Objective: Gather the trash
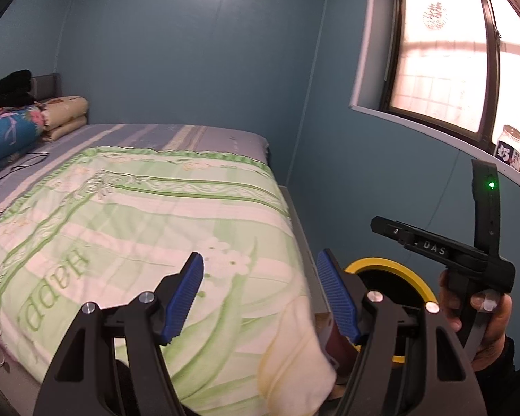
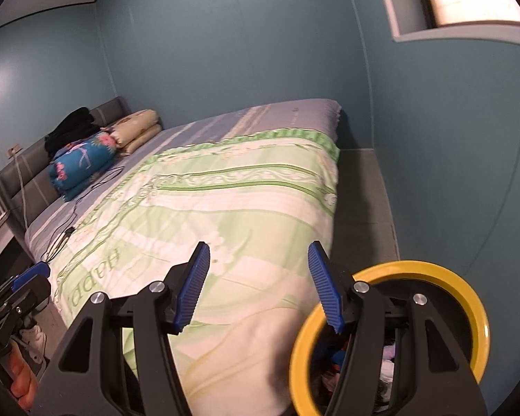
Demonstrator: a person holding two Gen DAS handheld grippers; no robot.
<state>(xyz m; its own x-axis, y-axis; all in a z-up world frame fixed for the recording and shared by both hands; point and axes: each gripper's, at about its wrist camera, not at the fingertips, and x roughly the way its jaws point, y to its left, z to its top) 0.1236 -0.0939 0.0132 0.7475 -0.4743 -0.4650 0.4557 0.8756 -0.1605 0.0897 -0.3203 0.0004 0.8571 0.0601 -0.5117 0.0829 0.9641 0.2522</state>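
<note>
A round bin with a yellow rim [image 2: 468,298] stands on the floor at the bed's near right corner; mixed trash lies inside it [image 2: 388,357]. The rim also shows in the left wrist view [image 1: 381,264]. My left gripper [image 1: 260,274] is open and empty above the quilt's corner. My right gripper [image 2: 258,265] is open and empty, its right finger over the bin's rim. The right gripper's body and the hand on it show in the left wrist view [image 1: 468,263]. No loose trash shows on the bed.
A bed with a green floral quilt [image 2: 225,208] fills the middle. Folded blankets [image 2: 83,163], dark clothes and a black cable [image 2: 72,222] lie near the headboard. A jar [image 1: 511,145] stands on the windowsill. Blue walls close in at right; a floor strip [image 2: 360,201] runs beside the bed.
</note>
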